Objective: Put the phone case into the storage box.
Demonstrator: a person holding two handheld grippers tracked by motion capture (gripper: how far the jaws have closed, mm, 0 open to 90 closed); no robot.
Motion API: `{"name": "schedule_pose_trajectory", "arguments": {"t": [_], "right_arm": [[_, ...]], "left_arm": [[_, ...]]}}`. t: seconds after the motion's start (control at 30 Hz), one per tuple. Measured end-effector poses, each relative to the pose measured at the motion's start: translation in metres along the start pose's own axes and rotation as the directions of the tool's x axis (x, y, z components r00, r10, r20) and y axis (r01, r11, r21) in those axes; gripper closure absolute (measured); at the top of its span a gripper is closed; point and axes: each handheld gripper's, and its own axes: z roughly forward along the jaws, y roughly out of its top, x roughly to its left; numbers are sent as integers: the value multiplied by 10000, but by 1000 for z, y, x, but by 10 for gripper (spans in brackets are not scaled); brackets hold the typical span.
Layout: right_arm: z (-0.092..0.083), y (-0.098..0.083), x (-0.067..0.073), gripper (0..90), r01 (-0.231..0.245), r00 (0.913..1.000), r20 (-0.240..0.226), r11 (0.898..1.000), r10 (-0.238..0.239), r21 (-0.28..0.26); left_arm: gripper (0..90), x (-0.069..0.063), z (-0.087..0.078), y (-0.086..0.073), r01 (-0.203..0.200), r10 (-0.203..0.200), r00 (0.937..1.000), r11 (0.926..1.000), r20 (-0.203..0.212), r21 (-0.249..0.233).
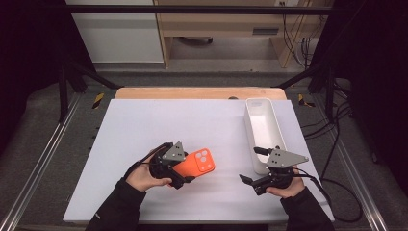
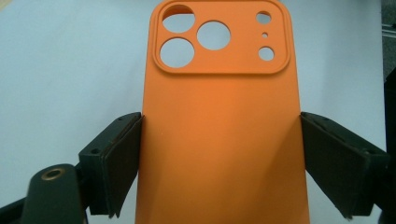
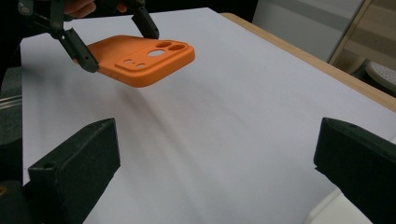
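Observation:
An orange phone case (image 1: 201, 161) with camera cut-outs is clamped by its long sides in my left gripper (image 1: 184, 168), low over the front middle of the white sheet. In the left gripper view the two black pads (image 2: 122, 158) press against both edges of the case (image 2: 219, 116), camera end pointing away. My right gripper (image 1: 253, 165) sits to the right, beside the tray, jaws spread wide with nothing between them. The right gripper view (image 3: 217, 172) looks across the sheet at the case (image 3: 140, 58), held clear of the surface.
A long white tray (image 1: 263, 126) stands on the right side of the white sheet (image 1: 144, 120), just behind my right gripper. A wooden table edge (image 1: 192, 92) runs along the back. Dark frame rails flank the table.

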Motion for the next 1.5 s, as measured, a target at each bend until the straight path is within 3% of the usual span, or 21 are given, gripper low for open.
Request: {"name": "schedule_pose_trajectory", "arguments": {"t": [0.4,0.77,1.1,1.33,1.5], "right_arm": [[9,7,10,12,454,9980,-463,9985,-440,290],[16,16,18,14,841,9933,-829,9955,-803,441],[20,29,26,17,1522,9811,-1332,9850,-1406,817],[18,34,27,18,1862,9750,-1413,9775,-1715,986],[16,39,32,17,2268,9639,-1668,9682,-2076,1054]], "left_arm": [[155,-2,-1,1,-324,323,9995,9993,74,205],[156,-9,-1,7,-995,995,9950,9950,74,125],[156,-15,-4,8,-1532,1531,9882,9881,-101,-128],[156,-23,-8,12,-1942,1944,9809,9804,38,-316],[155,-24,-8,14,-2102,2109,9774,9766,105,-452]]}}
